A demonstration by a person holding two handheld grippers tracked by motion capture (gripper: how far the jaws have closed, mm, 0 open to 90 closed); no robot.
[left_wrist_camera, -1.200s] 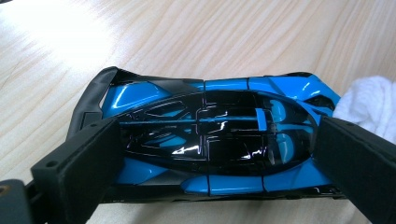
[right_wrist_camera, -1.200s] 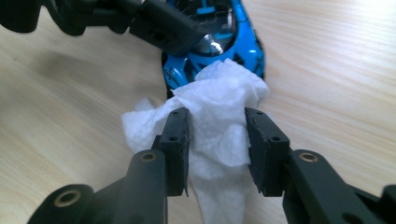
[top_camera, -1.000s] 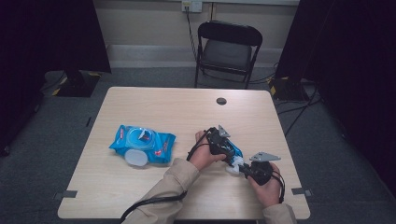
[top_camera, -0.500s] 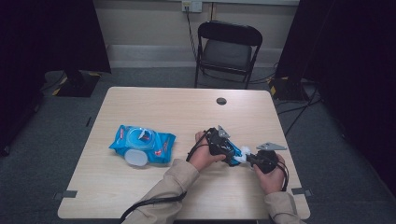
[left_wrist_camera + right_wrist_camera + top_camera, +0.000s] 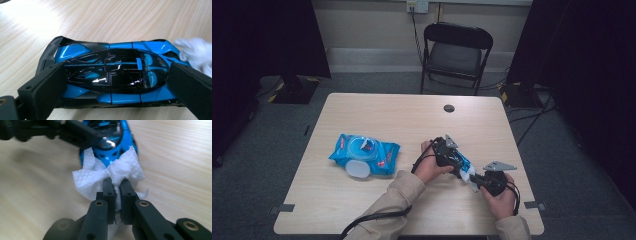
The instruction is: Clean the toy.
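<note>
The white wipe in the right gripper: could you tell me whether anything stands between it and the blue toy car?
Nothing visible does. The white wipe, pinched in the right gripper, already lies against one end of the blue toy car, which the left gripper clamps at both ends on the table.

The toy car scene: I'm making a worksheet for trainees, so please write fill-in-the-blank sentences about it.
1. The left gripper is shut on the blue and ____ toy car.
2. The right gripper pinches a white ____ against one end of the car.
3. The blue wipes pack lies on the ____ with its lid open.

Missing words: black; wipe; table
</note>
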